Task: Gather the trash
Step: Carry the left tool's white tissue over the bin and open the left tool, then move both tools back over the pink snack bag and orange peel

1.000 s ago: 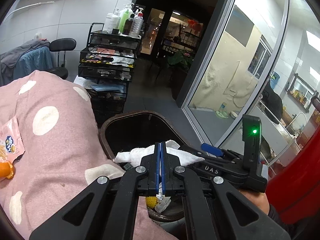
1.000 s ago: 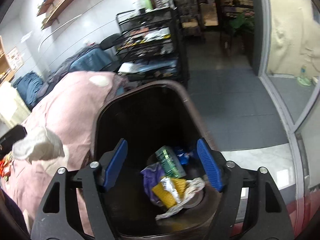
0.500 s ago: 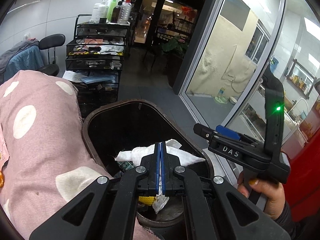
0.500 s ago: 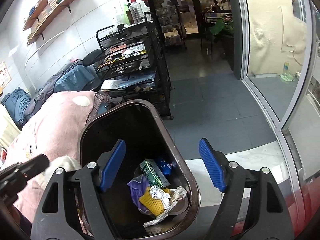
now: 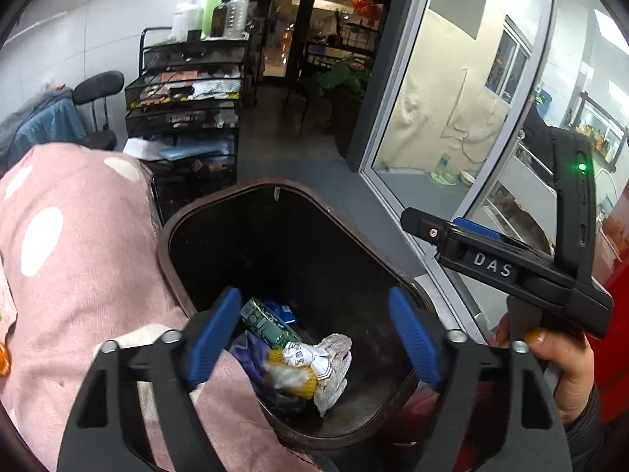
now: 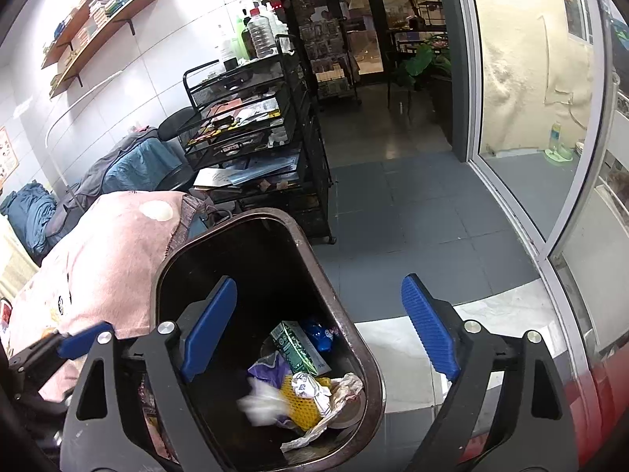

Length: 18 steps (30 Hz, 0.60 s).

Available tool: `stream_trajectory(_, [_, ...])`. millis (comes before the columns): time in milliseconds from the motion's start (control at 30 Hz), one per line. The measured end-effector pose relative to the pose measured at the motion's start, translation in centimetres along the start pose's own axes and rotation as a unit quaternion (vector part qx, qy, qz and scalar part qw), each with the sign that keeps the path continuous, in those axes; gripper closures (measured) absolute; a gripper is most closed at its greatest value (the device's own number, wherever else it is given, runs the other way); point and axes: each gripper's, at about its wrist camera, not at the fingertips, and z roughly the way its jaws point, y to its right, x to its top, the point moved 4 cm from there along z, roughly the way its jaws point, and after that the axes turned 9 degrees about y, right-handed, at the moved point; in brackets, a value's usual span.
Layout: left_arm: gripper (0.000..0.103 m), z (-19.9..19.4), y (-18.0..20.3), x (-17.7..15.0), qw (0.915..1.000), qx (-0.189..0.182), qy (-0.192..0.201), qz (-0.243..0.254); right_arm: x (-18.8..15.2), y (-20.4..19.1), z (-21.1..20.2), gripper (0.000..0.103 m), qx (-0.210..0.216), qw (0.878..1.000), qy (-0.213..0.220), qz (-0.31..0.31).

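Observation:
A dark brown trash bin stands open below both grippers. Inside lie a green carton, a yellow mesh piece, a crumpled wrapper and a blue wrapper. A white tissue shows blurred on top of this trash. My left gripper hangs over the bin with its jaws opening and nothing between them. My right gripper is also over the bin, jaws opening and empty. A hand holds it at the right.
A pink polka-dot cloth lies against the bin's left side. Behind it stands a black wire cart with bottles on top. A glass door and grey floor are to the right; something red is at the far right.
The left gripper, shut on the white tissue before, has opened wide and the tissue has dropped into the bin. The right gripper's jaws have spread a little wider.

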Motion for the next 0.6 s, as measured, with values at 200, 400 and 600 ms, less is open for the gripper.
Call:
stream_trajectory(200, [0.012,-0.5,0.3,0.1,0.9999,0.002,0.011,0.009,0.0,0.0,-0.1,0.01,0.002,1.0,0.005,-0.002])
stream_trajectory(400, [0.008,-3.2,0.7,0.7,0.9988,0.006,0.045,0.019,-0.5,-0.8,0.0,0.009,0.019,1.0,0.003,-0.009])
stream_trajectory(600, [0.005,-7.1,-0.5,0.4,0.9959,0.032,0.082,0.021,-0.8,-2.1,-0.4,0.009,0.044,0.999,0.011,-0.021])
